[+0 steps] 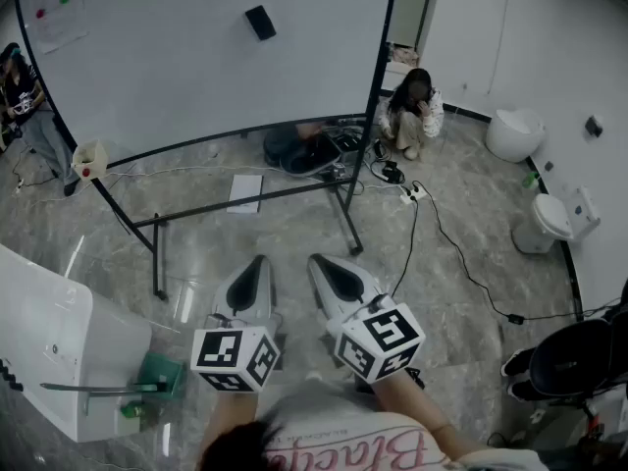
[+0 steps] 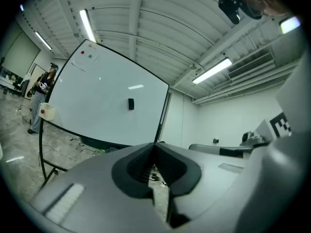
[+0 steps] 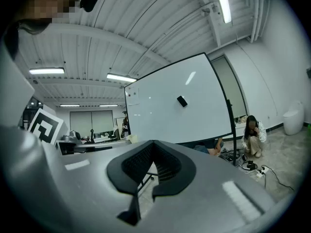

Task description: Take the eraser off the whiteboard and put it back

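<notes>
A small black eraser (image 1: 260, 22) sticks high on the big whiteboard (image 1: 196, 67), which stands on a black wheeled frame across the room. Both grippers are held low and level in front of me, far from the board. My left gripper (image 1: 258, 263) is shut and empty. Beside it, my right gripper (image 1: 319, 263) is also shut and empty. In the left gripper view the eraser (image 2: 130, 104) shows on the whiteboard (image 2: 97, 106) above the meeting tips of the left gripper (image 2: 154, 147). In the right gripper view the eraser (image 3: 181, 101) sits above and right of the right gripper (image 3: 153, 143).
A person (image 1: 412, 111) crouches at the board's right end, by cables and a power strip (image 1: 412, 192). Another person (image 1: 20, 96) stands at its left end. The frame's legs (image 1: 348, 214) reach forward. A white cabinet (image 1: 49, 351), two white bins (image 1: 549, 222) and a black chair (image 1: 579, 356) flank me.
</notes>
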The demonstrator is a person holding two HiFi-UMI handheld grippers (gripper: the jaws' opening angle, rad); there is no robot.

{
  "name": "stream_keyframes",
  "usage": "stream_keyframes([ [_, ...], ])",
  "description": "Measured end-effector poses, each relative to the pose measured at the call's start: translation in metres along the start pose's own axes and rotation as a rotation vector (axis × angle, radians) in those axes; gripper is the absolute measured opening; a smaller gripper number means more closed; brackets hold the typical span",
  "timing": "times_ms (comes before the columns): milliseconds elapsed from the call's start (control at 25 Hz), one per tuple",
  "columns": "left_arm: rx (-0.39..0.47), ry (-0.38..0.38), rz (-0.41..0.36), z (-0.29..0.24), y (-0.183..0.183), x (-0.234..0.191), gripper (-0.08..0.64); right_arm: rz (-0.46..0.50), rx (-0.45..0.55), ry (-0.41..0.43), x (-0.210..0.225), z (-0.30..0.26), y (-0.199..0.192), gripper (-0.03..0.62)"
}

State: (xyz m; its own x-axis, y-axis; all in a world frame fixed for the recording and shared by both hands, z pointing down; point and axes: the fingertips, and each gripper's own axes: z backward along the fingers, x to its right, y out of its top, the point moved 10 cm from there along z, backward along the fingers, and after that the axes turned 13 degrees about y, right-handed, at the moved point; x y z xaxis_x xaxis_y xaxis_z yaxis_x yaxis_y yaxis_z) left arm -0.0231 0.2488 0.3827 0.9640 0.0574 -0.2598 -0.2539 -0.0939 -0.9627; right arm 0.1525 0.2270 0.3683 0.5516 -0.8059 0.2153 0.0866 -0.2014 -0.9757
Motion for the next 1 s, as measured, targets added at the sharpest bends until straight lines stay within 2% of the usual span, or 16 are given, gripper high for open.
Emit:
stream_keyframes([
  [320,-0.036,0.008,0.053,0.000,-0.007,-0.004,0.000,-0.037,-0.002,0.001,0.002,-0.001,-0.006,0.000],
  [640,-0.040,0.033,0.049,0.000,-0.013,-0.001,0.000,-0.051,0.028,0.000,0.010,0.007,-0.009,0.000],
  [1000,-0.064,0.087,0.058,0.006,-0.034,0.003,0.000,-0.085,-0.057,0.056,0.026,0.014,-0.030,0.001],
])
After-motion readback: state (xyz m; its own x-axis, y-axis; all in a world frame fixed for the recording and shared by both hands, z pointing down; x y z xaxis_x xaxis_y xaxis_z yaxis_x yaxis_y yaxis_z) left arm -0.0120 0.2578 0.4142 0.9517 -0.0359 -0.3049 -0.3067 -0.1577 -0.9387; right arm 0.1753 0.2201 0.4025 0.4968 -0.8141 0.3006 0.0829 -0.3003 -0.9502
